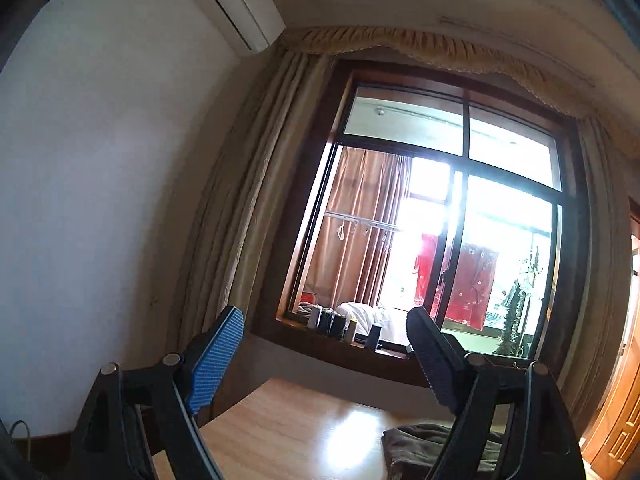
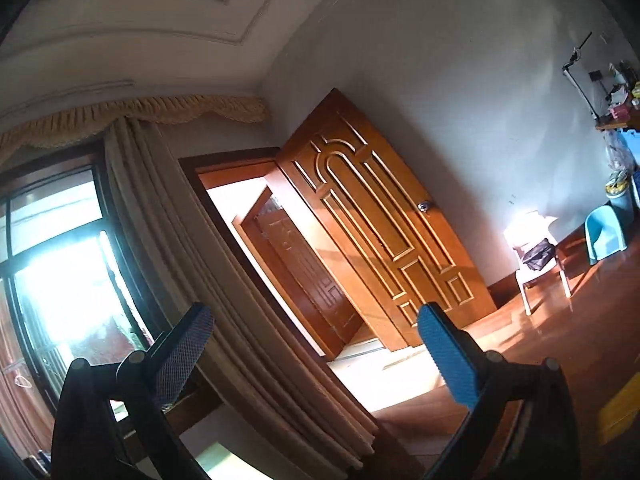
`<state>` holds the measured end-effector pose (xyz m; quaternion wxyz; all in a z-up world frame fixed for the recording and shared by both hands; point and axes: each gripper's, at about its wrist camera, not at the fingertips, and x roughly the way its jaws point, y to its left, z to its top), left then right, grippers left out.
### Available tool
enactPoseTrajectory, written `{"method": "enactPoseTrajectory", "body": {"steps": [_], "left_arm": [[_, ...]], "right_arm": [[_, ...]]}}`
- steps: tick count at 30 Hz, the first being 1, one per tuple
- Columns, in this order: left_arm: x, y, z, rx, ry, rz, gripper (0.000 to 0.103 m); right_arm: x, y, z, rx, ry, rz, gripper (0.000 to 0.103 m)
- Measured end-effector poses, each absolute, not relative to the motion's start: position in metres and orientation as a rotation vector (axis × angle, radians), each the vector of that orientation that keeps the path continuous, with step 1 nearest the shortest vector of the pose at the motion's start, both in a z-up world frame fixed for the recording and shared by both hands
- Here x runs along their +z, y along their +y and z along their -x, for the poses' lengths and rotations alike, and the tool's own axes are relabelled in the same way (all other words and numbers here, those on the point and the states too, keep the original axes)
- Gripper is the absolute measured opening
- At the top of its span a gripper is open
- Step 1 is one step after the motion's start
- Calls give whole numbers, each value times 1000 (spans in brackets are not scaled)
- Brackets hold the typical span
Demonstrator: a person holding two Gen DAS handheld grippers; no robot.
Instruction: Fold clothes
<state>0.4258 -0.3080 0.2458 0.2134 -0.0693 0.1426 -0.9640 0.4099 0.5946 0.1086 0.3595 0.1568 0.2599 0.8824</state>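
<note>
A dark olive-brown garment lies crumpled on the light wooden table, low in the left wrist view, partly hidden behind my right-hand finger. My left gripper is open and raised, aimed at the window above the table, with nothing between its blue-padded fingers. My right gripper is also open and empty, tilted upward toward the doorway. No clothing shows in the right wrist view.
A large window with beige curtains faces the table; small bottles line its sill. An air conditioner hangs up left. An open wooden door, a white chair and a blue stool stand to the right.
</note>
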Motion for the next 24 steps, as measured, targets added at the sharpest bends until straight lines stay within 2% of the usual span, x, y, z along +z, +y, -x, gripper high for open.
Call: {"method": "enactPoseTrajectory", "body": {"steps": [6, 14, 19, 24], "left_arm": [[246, -332, -423, -2604, 422, 143, 86], [270, -360, -438, -2529, 409, 159, 86], [257, -368, -404, -2545, 391, 14, 86], [260, -363, -397, -2536, 363, 58, 86]], "right_arm": [[87, 631, -415, 2122, 746, -344, 102], [81, 666, -409, 2018, 696, -208, 102], [81, 673, -400, 1991, 622, -139, 102], [89, 679, -406, 1968, 709, -185, 102]]}}
